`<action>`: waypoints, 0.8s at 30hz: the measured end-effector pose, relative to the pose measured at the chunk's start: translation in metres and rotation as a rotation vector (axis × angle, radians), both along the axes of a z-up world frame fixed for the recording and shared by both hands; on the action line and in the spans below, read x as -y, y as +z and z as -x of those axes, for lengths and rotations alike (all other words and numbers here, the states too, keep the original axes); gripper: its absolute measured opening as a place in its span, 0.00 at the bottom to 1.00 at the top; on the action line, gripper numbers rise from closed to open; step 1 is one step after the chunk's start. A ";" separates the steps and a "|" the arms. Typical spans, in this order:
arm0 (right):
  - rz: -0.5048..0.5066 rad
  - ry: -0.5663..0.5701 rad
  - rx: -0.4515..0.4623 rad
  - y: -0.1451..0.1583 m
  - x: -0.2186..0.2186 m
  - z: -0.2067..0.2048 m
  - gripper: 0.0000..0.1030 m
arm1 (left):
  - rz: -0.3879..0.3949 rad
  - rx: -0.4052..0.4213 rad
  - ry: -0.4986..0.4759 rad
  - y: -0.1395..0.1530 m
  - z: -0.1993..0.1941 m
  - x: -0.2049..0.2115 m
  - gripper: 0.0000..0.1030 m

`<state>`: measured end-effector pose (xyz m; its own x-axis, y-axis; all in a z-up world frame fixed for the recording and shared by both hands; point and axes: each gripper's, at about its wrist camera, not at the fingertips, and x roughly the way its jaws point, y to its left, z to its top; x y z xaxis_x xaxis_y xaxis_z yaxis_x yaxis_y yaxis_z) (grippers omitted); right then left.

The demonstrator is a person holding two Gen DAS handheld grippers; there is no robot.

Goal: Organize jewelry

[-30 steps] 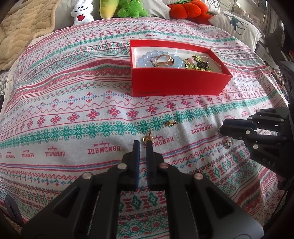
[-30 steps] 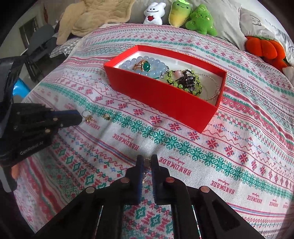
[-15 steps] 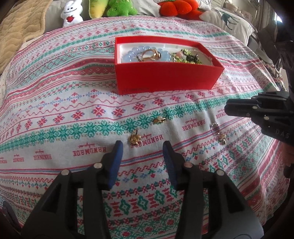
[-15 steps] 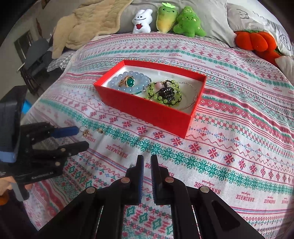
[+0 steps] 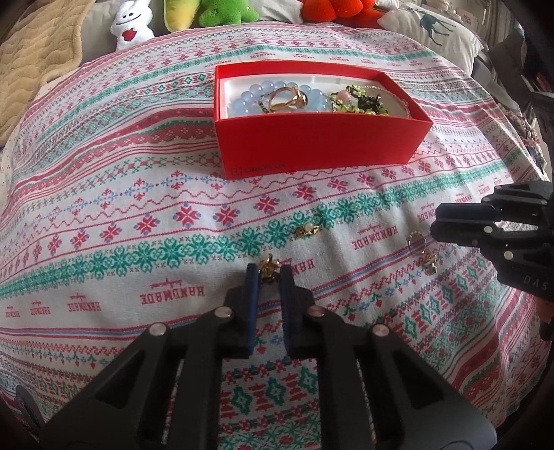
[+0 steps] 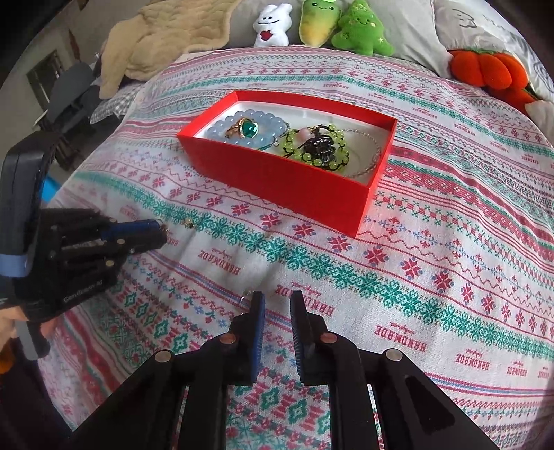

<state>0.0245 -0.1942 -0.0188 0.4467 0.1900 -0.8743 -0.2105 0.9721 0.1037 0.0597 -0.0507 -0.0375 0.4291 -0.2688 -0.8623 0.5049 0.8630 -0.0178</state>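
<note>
Left hand-held gripper [image 5: 269,270] low over the patterned bedspread [image 5: 121,214], fingers narrowed around a small gold earring [image 5: 269,266]; the earring sits between the blue pads at the tips, looks pinched, though full contact on both sides is hard to confirm. From the right wrist view the same gripper [image 6: 157,231] shows at the left edge, fingers near together, gold bit at the tip.

Right hand-held gripper [image 6: 277,300] hovers over the bedspread [image 6: 432,277], fingers slightly apart, nothing between them. A thin silver ring [image 6: 245,298] peeks out just left of its left finger. In the left wrist view this gripper [image 5: 437,223] enters from the right edge, close to a silver ring [image 5: 415,241] and a gold piece [image 5: 430,262] lying on the cloth.

Second gold earring [image 5: 307,230] lies loose on the green band, between the left gripper and the box; also seen at [image 6: 188,223].

Red box [image 5: 318,145] sits open farther up the bed, well apart from both grippers. Inside: blue bead bracelet [image 6: 239,133] with a gold green-stone ring [image 6: 246,127] on top, green bead bracelet [image 6: 311,147] with a dark charm, thin silver chain [image 6: 372,155] at the right end.

Plush toys [image 6: 318,24] and a beige blanket [image 6: 166,34] along the far edge of the bed.
</note>
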 end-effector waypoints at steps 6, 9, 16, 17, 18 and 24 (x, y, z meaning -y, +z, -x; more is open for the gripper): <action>0.027 0.045 -0.011 -0.007 -0.011 0.004 0.21 | -0.001 0.022 -0.020 0.005 0.009 -0.002 0.13; 0.033 0.057 -0.009 -0.008 -0.016 0.004 0.41 | 0.002 0.020 -0.022 0.005 0.011 -0.005 0.13; 0.097 0.067 0.012 -0.016 -0.032 0.000 0.50 | 0.013 0.009 -0.014 0.004 0.013 -0.009 0.13; 0.113 0.069 0.017 -0.016 -0.034 -0.001 0.42 | 0.013 0.008 -0.014 0.004 0.013 -0.009 0.13; 0.141 0.073 0.024 -0.017 -0.037 -0.002 0.34 | 0.013 0.007 -0.014 0.004 0.013 -0.009 0.13; 0.195 0.111 0.040 -0.020 -0.043 -0.002 0.08 | 0.014 0.005 -0.021 0.004 0.015 -0.008 0.13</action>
<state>0.0264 -0.1517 -0.0385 0.4672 0.0687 -0.8815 -0.3174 0.9436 -0.0947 0.0444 -0.0429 -0.0331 0.4277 -0.2894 -0.8563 0.5227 0.8521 -0.0269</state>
